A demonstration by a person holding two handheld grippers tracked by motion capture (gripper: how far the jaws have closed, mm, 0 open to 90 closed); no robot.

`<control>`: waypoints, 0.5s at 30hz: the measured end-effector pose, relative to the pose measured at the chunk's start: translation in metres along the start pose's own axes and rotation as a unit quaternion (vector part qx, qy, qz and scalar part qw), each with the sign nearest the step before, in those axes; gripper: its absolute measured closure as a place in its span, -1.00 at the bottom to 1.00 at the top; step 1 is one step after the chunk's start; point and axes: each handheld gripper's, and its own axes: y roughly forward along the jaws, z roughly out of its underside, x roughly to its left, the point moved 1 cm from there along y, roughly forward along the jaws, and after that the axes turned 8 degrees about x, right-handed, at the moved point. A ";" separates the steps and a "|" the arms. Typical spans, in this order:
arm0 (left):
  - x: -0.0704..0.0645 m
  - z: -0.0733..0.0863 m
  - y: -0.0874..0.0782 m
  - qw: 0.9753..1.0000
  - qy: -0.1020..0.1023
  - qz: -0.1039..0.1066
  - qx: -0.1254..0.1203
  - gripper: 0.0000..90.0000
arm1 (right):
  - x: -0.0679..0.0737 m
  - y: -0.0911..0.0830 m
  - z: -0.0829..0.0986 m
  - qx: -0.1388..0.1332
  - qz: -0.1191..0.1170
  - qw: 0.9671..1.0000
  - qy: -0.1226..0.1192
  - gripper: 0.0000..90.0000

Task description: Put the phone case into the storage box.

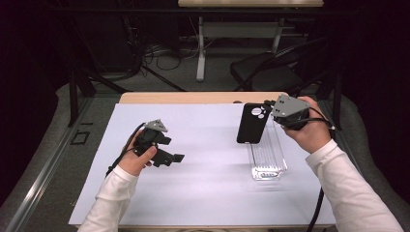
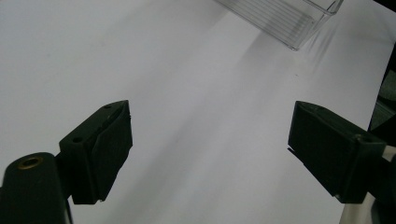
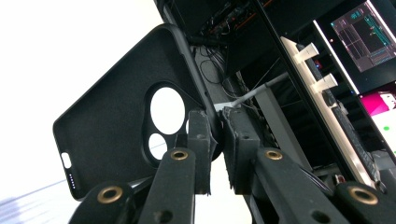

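From the high view I work at a table [image 1: 145, 98] covered by a white sheet [image 1: 203, 183], its wooden edge showing at the far side; beyond it lie grey floor, tangled cables, a chair [image 1: 270, 72] and the legs of another desk, all in a dark room. My right gripper [image 1: 270, 110] holds a black phone case [image 1: 252, 123] lifted upright above the far end of a clear box [image 1: 267, 159] that lies on the sheet's right half. My left gripper [image 1: 175, 158] sits low over the sheet's left half, well apart from both. In the left gripper view my jaws stand wide apart with nothing between them, bare white sheet under them and a corner of the box [image 2: 285, 18] at the top. In the right gripper view my jaws are pinched onto the case's [image 3: 116, 121] rim beside its camera cutouts; behind it run cables, a desk leg and lit monitors [image 3: 369, 32] at the right.
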 end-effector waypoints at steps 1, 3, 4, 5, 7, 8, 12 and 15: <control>0.000 0.000 0.000 1.000 0.001 0.000 0.002 -0.69 | 0.000 0.000 0.001 -0.001 0.000 1.000 0.002 0.82; 0.002 0.001 0.001 1.000 0.001 0.000 0.001 -0.69 | -0.002 -0.001 0.004 0.004 0.002 1.000 0.003 0.82; 0.002 0.001 0.001 1.000 0.001 -0.001 0.001 -0.69 | -0.002 -0.001 0.005 0.002 0.004 1.000 0.003 0.82; 0.003 0.001 0.001 1.000 -0.001 -0.003 0.002 -0.69 | -0.003 -0.002 0.006 0.004 0.005 1.000 0.005 0.82; 0.004 0.002 0.001 1.000 -0.005 -0.001 0.002 -0.69 | -0.004 -0.004 0.008 0.006 0.006 1.000 0.006 0.82; 0.004 0.002 0.001 1.000 -0.006 -0.002 0.002 -0.69 | -0.005 -0.004 0.010 0.006 0.008 1.000 0.008 0.82; 0.005 0.003 0.001 1.000 -0.007 -0.003 0.000 -0.69 | -0.006 -0.005 0.014 0.009 0.011 1.000 0.008 0.82; 0.005 0.003 0.001 1.000 -0.006 -0.003 -0.001 -0.69 | -0.008 -0.005 0.017 0.012 0.012 1.000 0.009 0.82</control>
